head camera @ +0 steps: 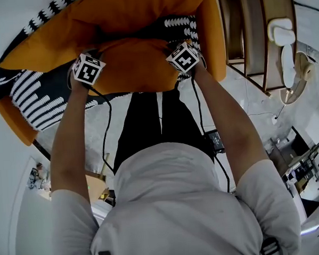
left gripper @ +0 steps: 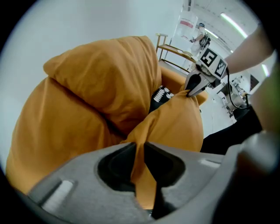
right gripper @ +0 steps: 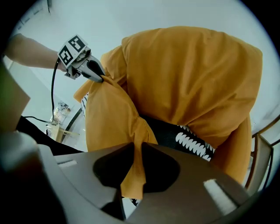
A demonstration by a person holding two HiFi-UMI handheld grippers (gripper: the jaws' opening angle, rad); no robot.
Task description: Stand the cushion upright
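Our left gripper has its jaws clamped on a thin fold of orange fabric at 1 corner of the cushion. Our right gripper pinches the opposite corner the same way. Between the 2 grips the cushion sits at the front of the orange armchair, over black-and-white patterned fabric, with a bigger back pillow behind it.

We judge this to be the lifting step, with the cushion not yet upright. Next we should raise both corners evenly, plant the lower edge on the seat and lean the cushion against the back pillow before releasing.
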